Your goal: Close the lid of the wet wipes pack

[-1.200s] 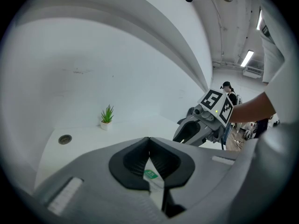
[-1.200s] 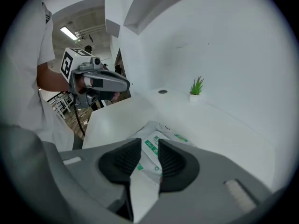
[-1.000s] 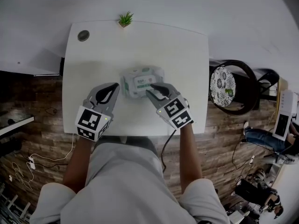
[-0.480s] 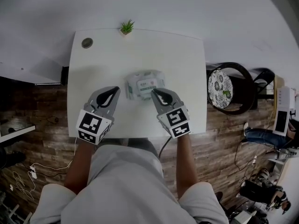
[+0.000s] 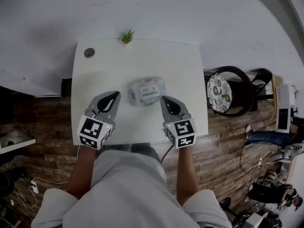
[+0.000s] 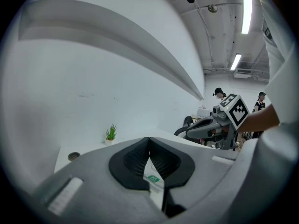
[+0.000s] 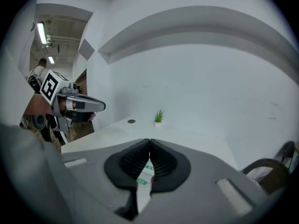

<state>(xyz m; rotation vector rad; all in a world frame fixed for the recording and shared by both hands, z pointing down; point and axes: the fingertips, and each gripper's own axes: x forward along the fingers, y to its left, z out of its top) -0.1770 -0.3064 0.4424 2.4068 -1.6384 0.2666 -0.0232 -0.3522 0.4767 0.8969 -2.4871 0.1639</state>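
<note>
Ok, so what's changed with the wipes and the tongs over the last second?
The right tongs came off the wet wipes pack, drew back toward the person and have just been closing; they are shut and empty. The left tongs pulled back too. The pack stayed put on the table, lid down.

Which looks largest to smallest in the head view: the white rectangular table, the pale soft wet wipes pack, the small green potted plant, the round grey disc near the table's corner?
1. White rectangular table
2. Pale soft wet wipes pack
3. Small green potted plant and round grey disc: both tiny, too alike to rank.
</note>
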